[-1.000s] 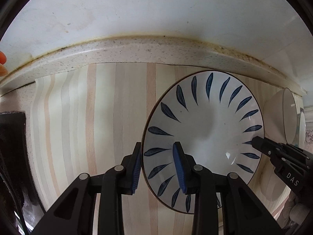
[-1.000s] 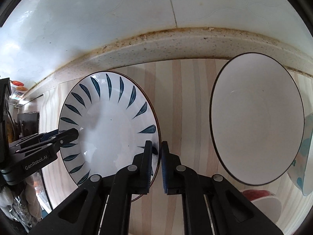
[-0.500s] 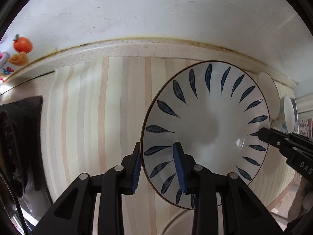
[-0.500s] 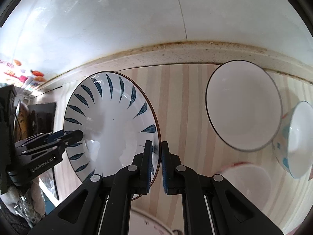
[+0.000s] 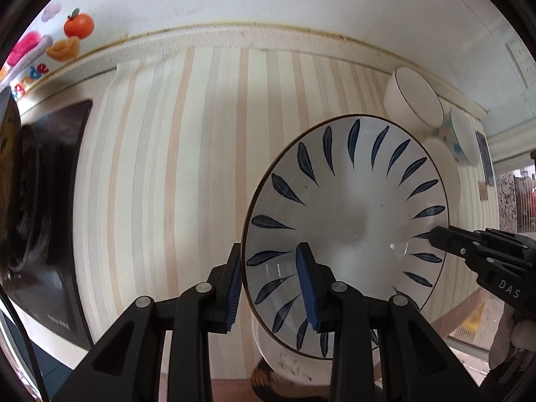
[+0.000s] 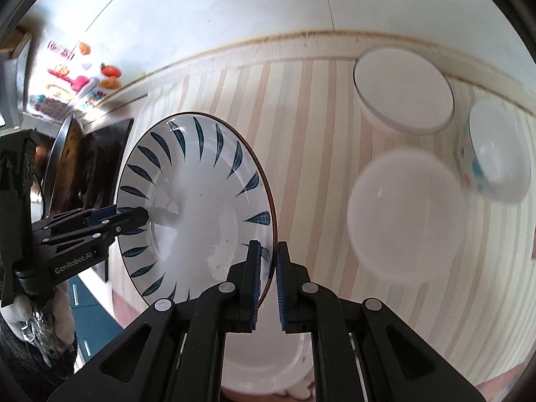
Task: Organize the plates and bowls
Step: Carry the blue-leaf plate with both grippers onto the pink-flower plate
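A white plate with blue leaf marks [image 5: 345,221] hangs tilted above the striped counter mat [image 5: 187,167], carried by both grippers. My left gripper [image 5: 269,268] is shut on its left rim, one pad under the rim and one on the face. My right gripper [image 6: 268,261] is shut on the opposite rim of the plate [image 6: 197,207]. Each gripper also shows in the other's view: the right gripper [image 5: 435,234] at the plate's right edge, the left gripper [image 6: 140,214] at its left edge. A white dish [image 6: 264,361] lies right below the plate.
A white bowl [image 6: 402,87] stands by the back wall, a wide white dish [image 6: 405,214] in front of it and a blue-patterned bowl [image 6: 499,150] at the far right. A black stove top [image 5: 50,201] with a pan lies to the left. Stickers [image 5: 77,25] mark the wall.
Both grippers have risen and drawn back from the wall with the plate between them. More of the mat, the stove and the bowls at the right have come into view.
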`<action>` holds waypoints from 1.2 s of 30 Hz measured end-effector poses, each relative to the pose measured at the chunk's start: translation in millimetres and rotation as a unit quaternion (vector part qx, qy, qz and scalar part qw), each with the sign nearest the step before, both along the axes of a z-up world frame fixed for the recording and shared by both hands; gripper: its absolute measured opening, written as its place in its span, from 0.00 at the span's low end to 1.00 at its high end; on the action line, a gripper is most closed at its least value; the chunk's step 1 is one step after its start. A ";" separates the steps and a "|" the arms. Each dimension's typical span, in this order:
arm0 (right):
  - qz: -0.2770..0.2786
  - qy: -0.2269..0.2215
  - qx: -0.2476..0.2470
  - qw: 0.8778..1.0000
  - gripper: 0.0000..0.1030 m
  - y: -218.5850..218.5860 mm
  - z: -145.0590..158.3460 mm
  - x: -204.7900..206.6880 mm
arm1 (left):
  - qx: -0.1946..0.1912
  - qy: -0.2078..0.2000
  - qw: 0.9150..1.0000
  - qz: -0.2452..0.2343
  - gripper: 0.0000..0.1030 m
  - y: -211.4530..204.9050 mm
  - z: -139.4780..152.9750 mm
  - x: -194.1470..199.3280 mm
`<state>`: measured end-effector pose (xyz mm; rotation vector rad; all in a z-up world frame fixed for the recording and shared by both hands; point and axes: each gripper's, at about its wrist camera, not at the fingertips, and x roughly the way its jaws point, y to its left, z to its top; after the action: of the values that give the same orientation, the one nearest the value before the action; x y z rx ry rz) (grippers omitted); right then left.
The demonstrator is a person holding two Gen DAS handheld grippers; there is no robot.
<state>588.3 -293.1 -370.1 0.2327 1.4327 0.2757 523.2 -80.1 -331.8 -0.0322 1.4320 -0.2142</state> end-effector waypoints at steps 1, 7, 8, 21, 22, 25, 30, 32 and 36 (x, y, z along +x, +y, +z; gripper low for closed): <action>0.000 0.002 0.001 1.000 0.10 -2.2 -1.4 -7.3 | 0.001 0.002 1.000 0.000 0.28 -4.4 -2.3 -4.2; -0.005 0.030 0.008 0.999 0.10 -10.1 -23.7 -51.2 | 0.006 0.029 1.000 -0.005 0.28 -11.8 -27.6 -30.6; -0.005 0.035 0.007 0.999 0.10 -11.0 -28.2 -55.8 | 0.008 0.033 0.999 -0.006 0.28 -13.2 -31.8 -33.5; -0.024 0.068 0.011 0.997 0.10 -33.8 -72.1 -97.3 | 0.032 0.051 0.998 -0.019 0.28 -36.0 -62.6 -42.2; -0.027 0.066 0.016 0.997 0.10 -35.8 -72.2 -98.4 | 0.033 0.052 0.998 -0.018 0.28 -36.5 -63.4 -40.2; -0.027 0.065 0.015 0.997 0.10 -35.1 -70.0 -96.1 | 0.034 0.052 0.998 -0.016 0.28 -37.7 -64.8 -41.6; -0.024 0.072 0.021 0.997 0.10 -34.7 -70.5 -94.4 | 0.033 0.052 0.998 -0.005 0.28 -35.9 -66.9 -44.1; -0.026 0.076 0.031 0.996 0.13 -37.9 -69.9 -96.6 | 0.034 0.052 0.998 -0.002 0.28 -34.9 -66.7 -41.9; -0.032 0.079 0.043 0.995 0.13 -39.9 -69.9 -95.4 | 0.035 0.054 0.998 0.009 0.28 -31.5 -68.2 -39.9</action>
<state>492.9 -333.0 -440.0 0.3770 1.5673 0.2710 483.3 -111.7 -400.0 0.0009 1.5456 -0.1504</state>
